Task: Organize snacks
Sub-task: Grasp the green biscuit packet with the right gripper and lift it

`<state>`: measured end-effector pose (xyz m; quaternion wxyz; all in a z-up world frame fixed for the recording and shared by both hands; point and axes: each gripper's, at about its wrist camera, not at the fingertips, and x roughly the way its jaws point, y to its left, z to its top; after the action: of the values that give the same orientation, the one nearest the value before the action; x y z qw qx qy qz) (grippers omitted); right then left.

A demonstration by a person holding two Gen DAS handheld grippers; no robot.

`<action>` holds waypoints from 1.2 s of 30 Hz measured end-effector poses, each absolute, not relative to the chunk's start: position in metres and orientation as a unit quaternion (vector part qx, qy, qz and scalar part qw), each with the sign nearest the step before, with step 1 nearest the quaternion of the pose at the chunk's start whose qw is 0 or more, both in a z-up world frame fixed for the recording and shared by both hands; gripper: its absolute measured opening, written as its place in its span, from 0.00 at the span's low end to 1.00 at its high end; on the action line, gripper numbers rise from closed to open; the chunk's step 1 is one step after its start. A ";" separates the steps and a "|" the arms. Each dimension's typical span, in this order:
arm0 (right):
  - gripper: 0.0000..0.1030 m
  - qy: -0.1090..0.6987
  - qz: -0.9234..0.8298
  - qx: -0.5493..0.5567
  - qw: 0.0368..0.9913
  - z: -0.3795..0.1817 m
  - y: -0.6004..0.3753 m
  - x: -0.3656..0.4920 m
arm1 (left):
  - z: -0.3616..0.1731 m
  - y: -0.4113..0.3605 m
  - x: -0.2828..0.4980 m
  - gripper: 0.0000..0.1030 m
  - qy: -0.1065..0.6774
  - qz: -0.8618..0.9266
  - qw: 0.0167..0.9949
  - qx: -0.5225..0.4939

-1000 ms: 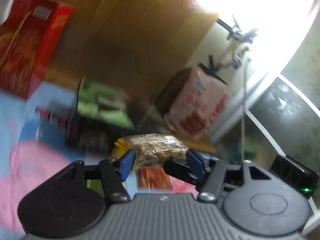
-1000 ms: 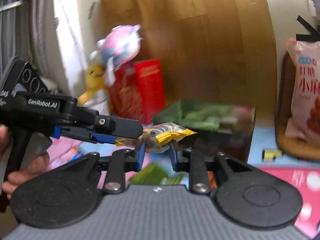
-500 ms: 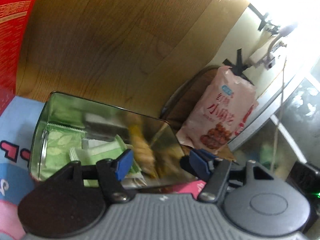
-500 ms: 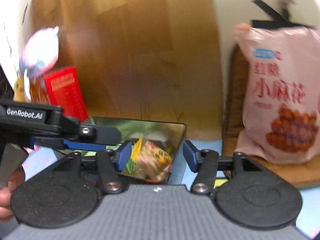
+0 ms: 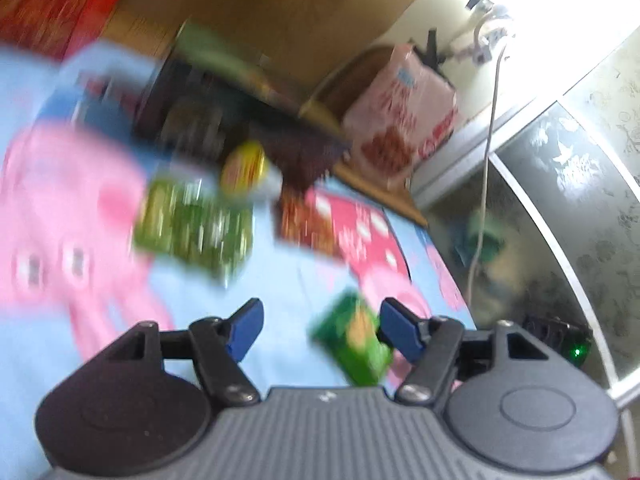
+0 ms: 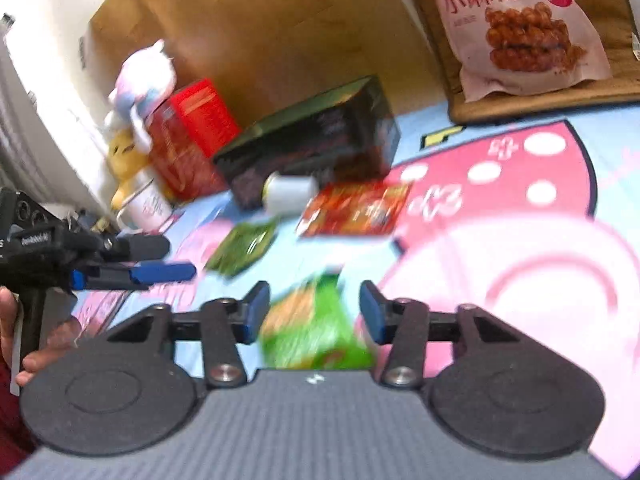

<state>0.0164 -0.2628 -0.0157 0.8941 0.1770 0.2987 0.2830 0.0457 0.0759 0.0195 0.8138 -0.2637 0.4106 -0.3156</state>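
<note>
Both views are motion-blurred. My left gripper (image 5: pixel 320 328) is open and empty above the blue and pink mat. A small green snack packet (image 5: pixel 354 338) lies on the mat just inside its right finger. My right gripper (image 6: pixel 314 312) is open, with the same green packet (image 6: pixel 314 328) lying between its fingers. Farther off lie a dark green packet (image 6: pixel 244 248), a red packet (image 6: pixel 354 212) and a small white bottle (image 6: pixel 288 192). The dark snack box (image 6: pixel 316 140) stands behind them. The left gripper also shows at the left of the right wrist view (image 6: pixel 160 258).
A large pink snack bag (image 6: pixel 516 24) leans on a brown cushion (image 6: pixel 616 20) at the back right. A red carton (image 6: pixel 188 136) and plush toys (image 6: pixel 140 80) stand at the back left by the wooden wall. A white cable (image 5: pixel 486 152) hangs at the right.
Both grippers let go of the nut packet over the dark box and opened. They have pulled back and dropped low over the mat, now near a green packet.
</note>
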 end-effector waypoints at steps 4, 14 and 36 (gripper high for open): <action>0.38 0.309 0.309 0.167 0.884 -0.024 -0.239 -0.011 | 0.005 0.078 0.014 0.63 0.414 -0.318 0.809 -0.271; 0.39 0.284 0.401 0.035 0.870 -0.017 -0.154 -0.060 | 0.003 0.118 -0.016 0.60 0.394 -0.275 0.827 -0.291; 0.45 0.246 0.355 -0.049 0.901 -0.023 -0.157 -0.046 | -0.002 0.088 0.000 0.48 0.410 -0.276 0.825 -0.275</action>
<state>-0.0456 -0.1566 -0.0233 0.9005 -0.0493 0.2463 0.3550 0.0003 0.0880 -0.0024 0.8247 -0.2755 0.4098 -0.2757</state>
